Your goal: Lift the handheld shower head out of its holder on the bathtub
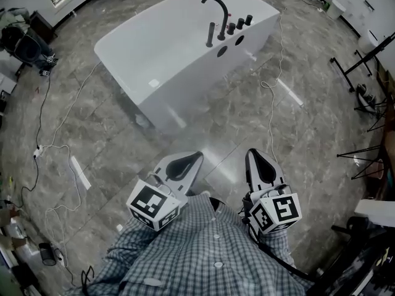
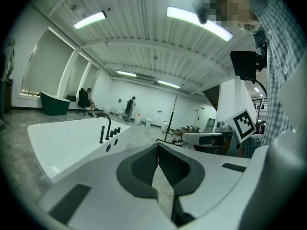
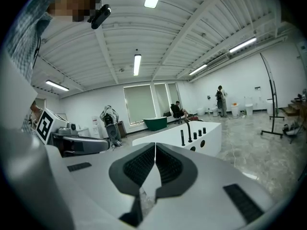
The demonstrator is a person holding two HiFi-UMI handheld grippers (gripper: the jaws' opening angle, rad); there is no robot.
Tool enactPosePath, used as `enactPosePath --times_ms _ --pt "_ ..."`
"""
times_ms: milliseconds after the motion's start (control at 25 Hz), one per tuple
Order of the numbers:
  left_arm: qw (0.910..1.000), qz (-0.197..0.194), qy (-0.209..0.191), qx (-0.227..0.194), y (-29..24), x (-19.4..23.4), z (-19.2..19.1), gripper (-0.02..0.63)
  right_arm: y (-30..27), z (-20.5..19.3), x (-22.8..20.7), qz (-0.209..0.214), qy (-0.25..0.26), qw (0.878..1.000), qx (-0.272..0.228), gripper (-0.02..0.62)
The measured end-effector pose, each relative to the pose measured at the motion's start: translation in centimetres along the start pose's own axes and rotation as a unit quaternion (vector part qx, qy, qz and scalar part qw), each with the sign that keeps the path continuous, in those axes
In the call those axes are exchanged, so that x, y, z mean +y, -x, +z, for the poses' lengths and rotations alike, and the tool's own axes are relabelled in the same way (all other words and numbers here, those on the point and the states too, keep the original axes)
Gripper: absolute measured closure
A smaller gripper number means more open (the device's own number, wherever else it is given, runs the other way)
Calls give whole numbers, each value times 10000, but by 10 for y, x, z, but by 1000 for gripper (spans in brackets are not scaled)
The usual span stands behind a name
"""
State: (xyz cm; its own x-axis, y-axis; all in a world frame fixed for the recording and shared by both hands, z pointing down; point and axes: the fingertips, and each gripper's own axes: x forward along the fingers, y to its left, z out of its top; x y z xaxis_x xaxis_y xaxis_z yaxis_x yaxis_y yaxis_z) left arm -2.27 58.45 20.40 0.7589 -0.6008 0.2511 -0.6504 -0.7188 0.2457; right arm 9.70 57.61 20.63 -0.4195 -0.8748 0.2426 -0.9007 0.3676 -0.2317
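Counted two claws, both low in the head view and well apart from the tub. Saw the left claw (image 1: 197, 157) shut tight with nothing in it, and one left cube (image 1: 153, 205) with black and white squares behind it. Found one white bathtub (image 1: 166, 54) farther up on the grey floor (image 1: 111, 128). Counted on its rim one thin black shower head (image 1: 210, 34) standing up in its holder, one bent black tap (image 1: 216, 5) just beside it, then three black knobs (image 1: 239, 23). Saw the right claw (image 1: 252, 154) shut tight too, empty, with one right cube (image 1: 276, 213) behind it.
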Motion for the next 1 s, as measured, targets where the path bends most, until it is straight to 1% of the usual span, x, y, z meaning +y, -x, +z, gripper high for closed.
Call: enactPosePath --times_ms 120,280,480,640,720,880,1000 --pt "9999 83 -1 -83 -3 -5 -4 597 5 -2 -7 49 111 9999 -10 577" --pt "9998 147 26 -128 -10 -6 -7 597 11 -4 -23 -54 92 9999 -23 577" --pt "9997 199 46 -106 -20 7 -8 597 2 -8 -36 -151 0 9999 42 577" --pt "9997 219 75 -30 -41 34 -9 597 -23 -10 -48 -188 -2 9997 135 577" --pt "9998 188 102 -28 -58 52 -4 597 -42 -6 -58 -239 -15 9996 158 577" --pt "10000 64 61 36 -96 96 14 597 -94 12 -78 -349 -47 9993 146 577" --pt "10000 -69 -11 30 -125 129 36 597 -137 32 -91 -406 -16 9991 78 577"
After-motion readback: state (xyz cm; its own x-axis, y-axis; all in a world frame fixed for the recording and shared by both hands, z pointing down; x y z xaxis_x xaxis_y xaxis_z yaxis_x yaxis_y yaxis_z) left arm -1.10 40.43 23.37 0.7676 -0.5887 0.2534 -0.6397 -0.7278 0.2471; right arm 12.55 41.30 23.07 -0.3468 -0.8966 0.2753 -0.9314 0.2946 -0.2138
